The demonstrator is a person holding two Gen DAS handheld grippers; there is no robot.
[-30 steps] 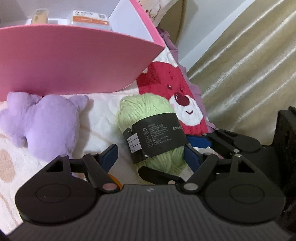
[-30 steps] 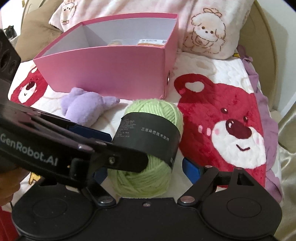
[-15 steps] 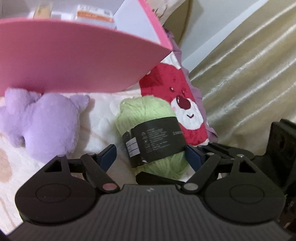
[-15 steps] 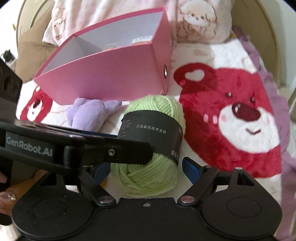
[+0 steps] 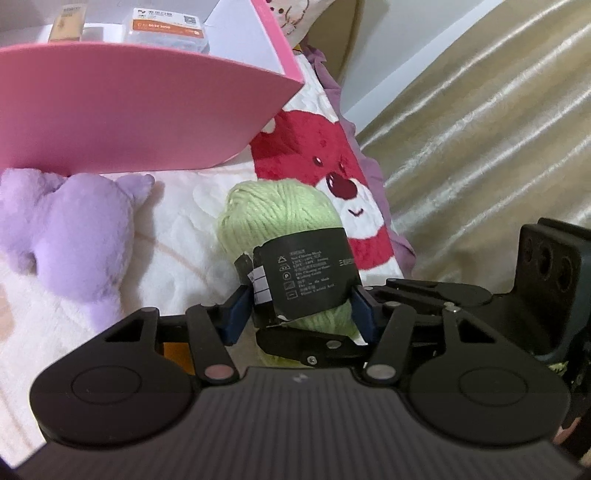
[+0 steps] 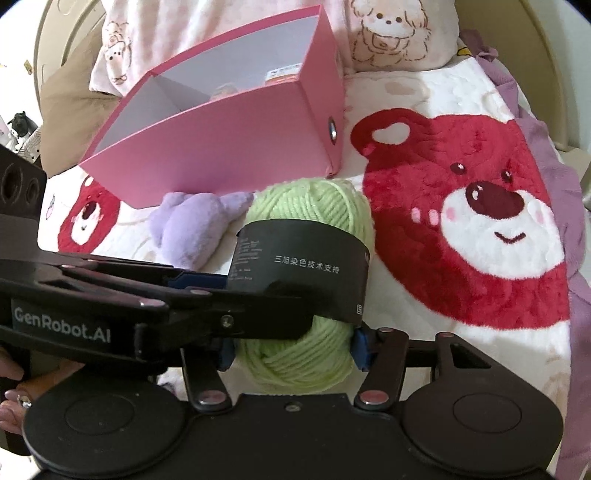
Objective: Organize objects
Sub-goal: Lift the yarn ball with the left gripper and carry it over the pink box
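Note:
A green yarn ball [image 5: 280, 218] with a black paper band lies on the bed blanket just in front of the pink box [image 5: 129, 110]. My left gripper [image 5: 301, 314] is closing, its blue pads pressing the band from both sides. My right gripper [image 6: 291, 350] is closing too, its pads against the lower end of the same yarn ball [image 6: 314, 210]. The left gripper's black fingers [image 6: 147, 306] cross the right wrist view from the left. The pink box [image 6: 229, 147] stands open-topped behind the yarn.
A purple plush toy [image 5: 74, 229] lies left of the yarn against the box front. Small packages [image 5: 166, 29] sit inside the box. The red-bear blanket [image 6: 461, 229] spreads to the right, pillows [image 6: 388, 33] behind. A beige curtain [image 5: 480, 147] hangs past the bed edge.
Both grippers' jaws have narrowed from wide apart onto the green yarn ball. The right wrist has rolled a little, so the box looks tilted. The yarn stays where it was.

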